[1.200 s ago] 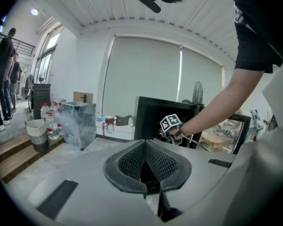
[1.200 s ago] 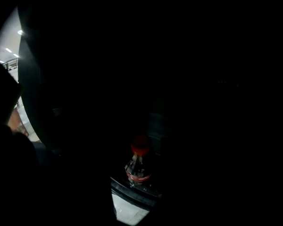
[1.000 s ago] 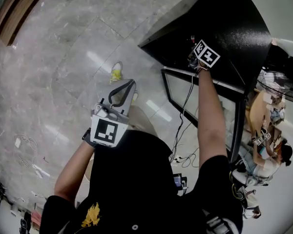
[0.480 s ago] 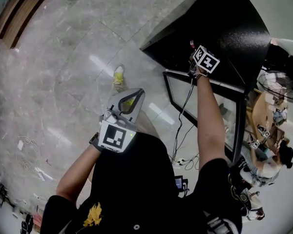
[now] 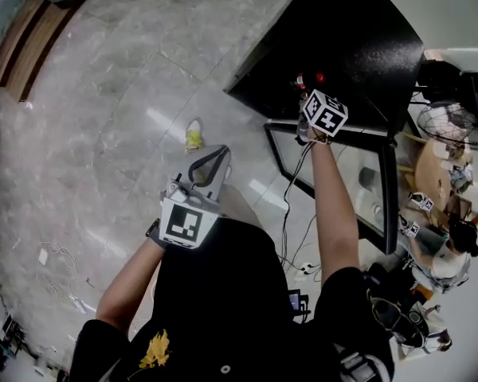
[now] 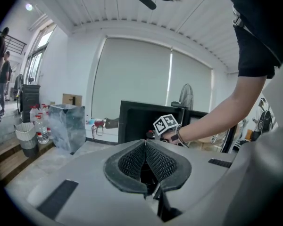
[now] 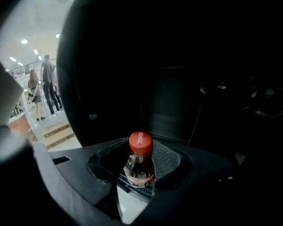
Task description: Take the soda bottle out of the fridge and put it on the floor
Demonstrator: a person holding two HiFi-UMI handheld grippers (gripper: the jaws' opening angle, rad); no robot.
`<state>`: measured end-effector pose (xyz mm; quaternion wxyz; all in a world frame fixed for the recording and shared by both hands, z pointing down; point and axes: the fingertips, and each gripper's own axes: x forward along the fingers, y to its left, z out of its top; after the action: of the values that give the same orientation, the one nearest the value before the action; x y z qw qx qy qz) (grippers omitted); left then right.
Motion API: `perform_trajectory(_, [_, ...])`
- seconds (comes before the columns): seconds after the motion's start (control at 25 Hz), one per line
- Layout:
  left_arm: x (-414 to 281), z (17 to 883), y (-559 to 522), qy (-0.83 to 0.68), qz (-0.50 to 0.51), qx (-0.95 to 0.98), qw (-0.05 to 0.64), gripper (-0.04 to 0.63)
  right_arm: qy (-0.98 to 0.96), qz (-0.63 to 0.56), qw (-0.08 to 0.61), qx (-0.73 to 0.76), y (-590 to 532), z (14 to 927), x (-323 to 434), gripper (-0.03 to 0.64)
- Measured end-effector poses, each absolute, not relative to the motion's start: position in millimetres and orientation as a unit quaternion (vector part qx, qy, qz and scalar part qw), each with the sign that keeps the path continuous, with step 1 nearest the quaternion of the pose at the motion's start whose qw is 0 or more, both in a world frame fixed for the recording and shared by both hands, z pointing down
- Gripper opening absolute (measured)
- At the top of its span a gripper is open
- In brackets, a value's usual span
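Observation:
A clear soda bottle [image 7: 140, 163] with a red cap stands between the jaws of my right gripper [image 7: 141, 166], and the ribbed pads press on its neck and shoulder. Around it is the dark inside of the black fridge [image 5: 346, 42]. In the head view my right gripper [image 5: 306, 95] reaches into the fridge's open front, its marker cube just behind, and two small red caps show beside its tips. My left gripper [image 5: 221, 153] hangs over the floor in front of my body, jaws together and empty. Its own view shows the pads [image 6: 156, 160] meeting.
The fridge's glass door [image 5: 338, 177] stands swung open to the right. Cables [image 5: 299, 265] trail on the grey marble floor [image 5: 103, 94]. A fan [image 5: 454, 126] and seated people [image 5: 446, 253] are at the right. A grey block [image 6: 68, 126], a bin [image 6: 27, 136] and water bottles [image 6: 39, 126] stand far left.
My right hand has drawn back a little from the fridge opening, and red caps now show beside it. The left gripper has stayed near my body, shifting slightly.

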<state>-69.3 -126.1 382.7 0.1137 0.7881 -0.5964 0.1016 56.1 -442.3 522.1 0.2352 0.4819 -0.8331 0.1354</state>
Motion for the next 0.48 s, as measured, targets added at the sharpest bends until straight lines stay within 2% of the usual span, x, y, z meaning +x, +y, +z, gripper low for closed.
perform_trajectory(0.48, [-56.8,333.6,-136.4,-0.580,0.089,0.808,0.051,0.020,-0.865,0.087,0.170,0.463,-339.4,404.8,79.2,0.142])
